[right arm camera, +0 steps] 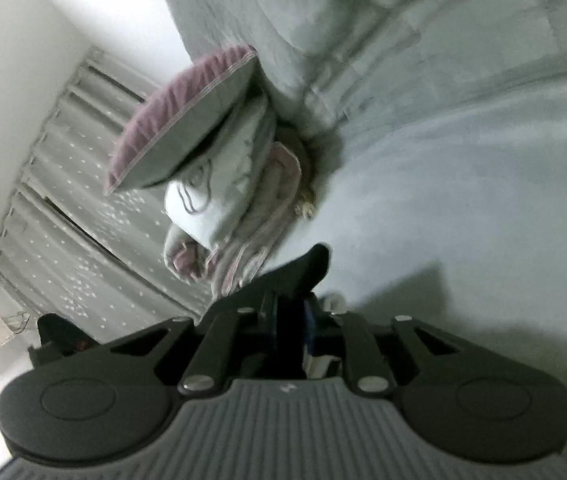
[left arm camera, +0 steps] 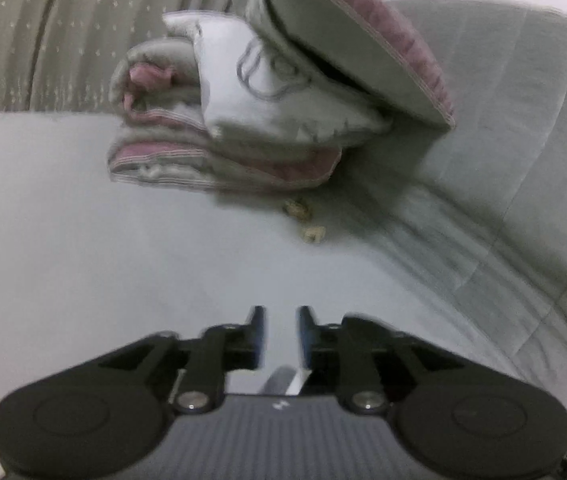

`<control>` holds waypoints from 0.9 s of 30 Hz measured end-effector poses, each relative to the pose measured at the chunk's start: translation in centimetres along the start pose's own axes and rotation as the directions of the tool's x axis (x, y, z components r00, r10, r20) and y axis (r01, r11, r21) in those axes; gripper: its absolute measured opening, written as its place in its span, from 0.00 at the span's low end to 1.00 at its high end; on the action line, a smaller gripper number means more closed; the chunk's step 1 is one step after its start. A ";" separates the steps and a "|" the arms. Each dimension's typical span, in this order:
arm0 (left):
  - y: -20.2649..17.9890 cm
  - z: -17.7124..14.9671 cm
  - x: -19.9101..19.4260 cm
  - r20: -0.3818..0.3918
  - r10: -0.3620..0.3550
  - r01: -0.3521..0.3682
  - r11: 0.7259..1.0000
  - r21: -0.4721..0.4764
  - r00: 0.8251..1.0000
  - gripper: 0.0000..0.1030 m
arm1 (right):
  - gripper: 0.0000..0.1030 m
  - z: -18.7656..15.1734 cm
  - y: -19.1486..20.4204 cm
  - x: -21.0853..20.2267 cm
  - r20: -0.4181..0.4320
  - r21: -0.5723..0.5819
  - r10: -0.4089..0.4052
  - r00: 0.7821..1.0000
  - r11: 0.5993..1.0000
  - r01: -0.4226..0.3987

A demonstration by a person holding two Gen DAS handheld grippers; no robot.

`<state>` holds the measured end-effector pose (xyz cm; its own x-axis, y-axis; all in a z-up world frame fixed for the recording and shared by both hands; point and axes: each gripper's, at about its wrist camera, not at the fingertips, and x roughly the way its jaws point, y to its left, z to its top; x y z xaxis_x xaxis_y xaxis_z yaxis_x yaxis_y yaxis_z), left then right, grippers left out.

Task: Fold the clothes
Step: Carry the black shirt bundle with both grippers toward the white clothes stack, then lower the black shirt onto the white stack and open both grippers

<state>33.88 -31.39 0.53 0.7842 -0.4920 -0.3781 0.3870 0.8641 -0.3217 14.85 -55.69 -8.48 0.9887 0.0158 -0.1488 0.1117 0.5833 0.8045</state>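
On the pale bed sheet [left arm camera: 83, 240], your stack of folded clothes [left arm camera: 223, 120] lies beside the quilted blanket [left arm camera: 503, 160], with a grey, pink-edged piece [left arm camera: 347, 48] tilted across its top. Your left gripper [left arm camera: 281, 332] hangs short of that stack, fingers [left arm camera: 257, 332] parted with only sheet showing between them. Nearer the stack's edge, your right gripper [right arm camera: 291, 312] has its fingers [right arm camera: 310, 320] clenched on a dark cloth [right arm camera: 307, 268].

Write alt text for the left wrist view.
The left gripper hovers with jaws apart and nothing between them, above a pale bedsheet. Ahead lies a stack of folded clothes, grey and white with pink trim, its top piece tilted up against a quilted cover.
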 end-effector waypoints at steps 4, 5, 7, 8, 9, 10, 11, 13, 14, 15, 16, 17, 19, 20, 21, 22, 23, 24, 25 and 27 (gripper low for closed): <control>0.0 -0.3 -3.2 0.071 -0.066 0.066 0.998 -0.001 0.995 0.35 | 0.25 0.6 1.6 -1.3 0.031 -0.096 0.030 0.999 0.995 -0.027; -0.1 -0.5 -4.0 0.078 -0.084 0.084 0.996 0.007 0.993 0.35 | 0.34 0.5 2.0 -1.6 0.031 -0.116 0.042 0.999 0.992 -0.038; 0.0 -1.6 -4.3 0.061 -0.113 0.113 0.994 0.013 0.992 0.34 | 0.40 0.1 3.2 -1.9 0.035 -0.186 0.058 0.998 0.981 -0.051; 0.0 -2.3 -4.4 0.048 -0.119 0.118 0.993 0.014 0.992 0.34 | 0.40 -0.2 3.8 -1.9 0.030 -0.226 0.066 0.997 0.973 -0.057; 0.0 -3.1 -4.4 0.035 -0.122 0.121 0.992 0.016 0.992 0.34 | 0.40 -0.5 4.3 -1.6 0.015 -0.262 0.072 0.997 0.963 -0.065; 0.2 -3.9 -4.4 0.032 -0.107 0.106 0.994 0.019 0.994 0.34 | 0.40 -0.8 4.9 -1.4 0.000 -0.298 0.077 0.997 0.952 -0.074; 0.5 -4.8 -4.3 0.030 -0.089 0.089 0.996 0.022 0.996 0.33 | 0.40 -1.1 5.1 -1.2 -0.013 -0.321 0.078 0.997 0.944 -0.078; 0.9 -5.8 -4.6 0.037 -0.069 0.068 0.998 0.011 0.997 0.34 | 0.40 -1.6 5.2 -0.5 -0.043 -0.357 0.059 0.997 0.932 -0.071; 1.2 -6.2 -4.8 0.041 -0.059 0.059 0.998 0.005 0.997 0.35 | 0.40 -1.9 5.3 -0.1 -0.057 -0.374 0.050 0.997 0.925 -0.067; 1.4 -6.7 -5.0 0.045 -0.049 0.049 0.999 -0.001 0.998 0.38 | 0.40 -2.1 5.2 0.4 -0.070 -0.394 0.025 0.997 0.918 -0.050; 1.6 -7.1 -5.1 0.049 -0.039 0.040 0.999 -0.007 0.998 0.38 | 0.40 -2.3 5.0 0.8 -0.075 -0.419 -0.007 0.997 0.908 -0.025; 1.6 -7.2 -5.4 0.048 -0.032 0.032 0.999 0.001 0.998 0.40 | 0.40 -2.6 4.9 1.2 -0.079 -0.443 -0.039 0.996 0.896 0.000; 1.2 -7.1 -5.9 0.040 -0.017 0.016 1.000 0.022 0.999 0.40 | 0.40 -3.0 4.9 1.6 -0.071 -0.482 -0.072 0.995 0.875 0.029; 1.0 -7.0 -6.2 0.031 -0.007 0.006 0.999 0.031 0.999 0.39 | 0.40 -3.1 5.1 1.7 -0.067 -0.498 -0.077 0.995 0.867 0.034; 0.8 -6.9 -6.5 0.021 0.002 -0.003 0.999 0.040 1.000 0.39 | 0.40 -3.1 5.2 1.6 -0.065 -0.505 -0.076 0.995 0.863 0.033; 0.3 -6.9 -6.9 0.005 0.016 -0.016 0.998 0.055 1.000 0.39 | 0.40 -3.0 5.2 1.5 -0.066 -0.494 -0.072 0.995 0.869 0.030; -0.2 -6.7 -7.2 -0.011 0.027 -0.026 0.996 0.087 1.000 0.39 | 0.40 -3.0 5.2 1.4 -0.066 -0.483 -0.067 0.996 0.875 0.027; -0.8 -6.6 -7.5 -0.025 0.039 -0.036 0.992 0.120 0.999 0.39 | 0.40 -2.9 5.3 1.4 -0.067 -0.472 -0.062 0.996 0.882 0.024; -1.4 -6.5 -7.9 -0.040 0.051 -0.045 0.987 0.153 0.998 0.40 | 0.40 -2.8 5.3 1.1 -0.069 -0.463 -0.061 0.996 0.886 0.022; -1.7 -6.4 -8.7 -0.070 0.063 -0.050 0.984 0.170 0.996 0.40 | 0.41 -2.9 5.7 0.6 -0.075 -0.459 -0.085 0.994 0.887 0.041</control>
<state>23.32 -29.30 -1.17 0.7711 -0.4427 -0.4576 0.4238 0.8932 -0.1500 15.81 -50.02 -5.65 0.9655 0.0272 -0.2588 0.0939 0.8912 0.4438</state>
